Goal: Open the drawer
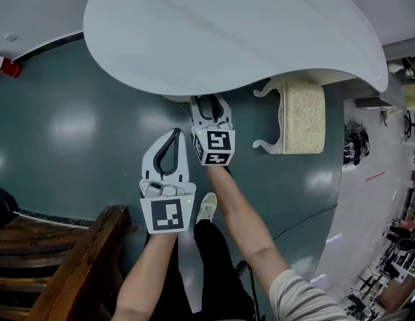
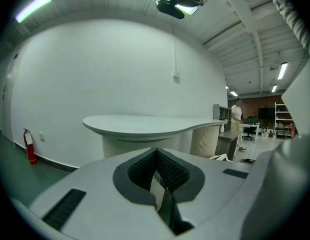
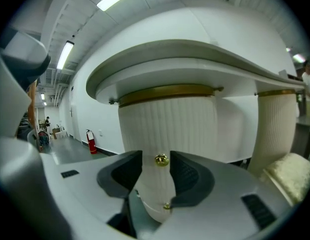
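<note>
One gold knob inside spread right claw, untouched, left claw pressed together

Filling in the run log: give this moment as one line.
right gripper open, gold knob framed between jaws | left gripper shut, empty

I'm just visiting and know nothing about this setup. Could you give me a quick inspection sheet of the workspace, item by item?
Surface: white curved tabletop, nothing seen on it.
Job's things: ribbed white cabinet under the tabletop, brass knob on its front.
Clutter: cushioned stool, dark wooden furniture, red fire extinguisher.
Grippers: left gripper shut, empty; right gripper open, knob framed between its jaws, not gripped.
Cables: one black cable on the teal floor.
Surroundings: white wall, a person far off.
</note>
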`<state>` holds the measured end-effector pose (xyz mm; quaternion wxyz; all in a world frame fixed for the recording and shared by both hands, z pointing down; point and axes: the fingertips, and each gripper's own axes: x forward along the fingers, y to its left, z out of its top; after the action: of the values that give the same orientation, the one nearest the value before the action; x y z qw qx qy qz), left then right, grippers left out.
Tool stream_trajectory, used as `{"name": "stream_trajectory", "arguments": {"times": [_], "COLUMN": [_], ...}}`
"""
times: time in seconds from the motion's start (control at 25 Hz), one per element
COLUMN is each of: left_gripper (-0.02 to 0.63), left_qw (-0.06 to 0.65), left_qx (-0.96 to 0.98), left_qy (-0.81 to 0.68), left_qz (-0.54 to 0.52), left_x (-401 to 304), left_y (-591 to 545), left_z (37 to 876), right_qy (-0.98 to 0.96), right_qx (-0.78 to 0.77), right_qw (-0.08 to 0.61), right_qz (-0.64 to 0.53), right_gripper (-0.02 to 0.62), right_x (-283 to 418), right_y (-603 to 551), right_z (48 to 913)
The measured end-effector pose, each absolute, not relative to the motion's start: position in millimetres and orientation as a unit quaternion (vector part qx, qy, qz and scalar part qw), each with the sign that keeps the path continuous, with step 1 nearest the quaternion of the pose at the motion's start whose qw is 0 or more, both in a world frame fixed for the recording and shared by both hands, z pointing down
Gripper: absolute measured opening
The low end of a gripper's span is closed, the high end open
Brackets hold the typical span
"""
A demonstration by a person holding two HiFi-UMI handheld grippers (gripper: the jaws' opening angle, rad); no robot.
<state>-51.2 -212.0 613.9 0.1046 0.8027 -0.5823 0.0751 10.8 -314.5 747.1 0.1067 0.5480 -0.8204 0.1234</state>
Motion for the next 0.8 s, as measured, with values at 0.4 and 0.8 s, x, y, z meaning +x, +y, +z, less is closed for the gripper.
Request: {"name": "stream_trajectory", "arguments": {"times": [0.4, 0.8], "left_gripper": [-0.002, -0.002], "left_qw": [0.104, 0.107], "left_qx": [0.801, 0.797], "left_qy": [-0.585, -0.588], "left_qz": [0.076, 0.085], "left_x": [-52, -61], "left_y": [-214, -218], "left_z": [618, 625], "right_qy": [-0.819, -0.819], "right_qx": [0.550, 0.548], "right_qw": [0.110, 0.120], "right_qz": [0.121, 0.121], "right_gripper": [0.165, 0.100], "right_x": [9, 6], "right_y": [-336, -346], "right_z": [761, 775]}}
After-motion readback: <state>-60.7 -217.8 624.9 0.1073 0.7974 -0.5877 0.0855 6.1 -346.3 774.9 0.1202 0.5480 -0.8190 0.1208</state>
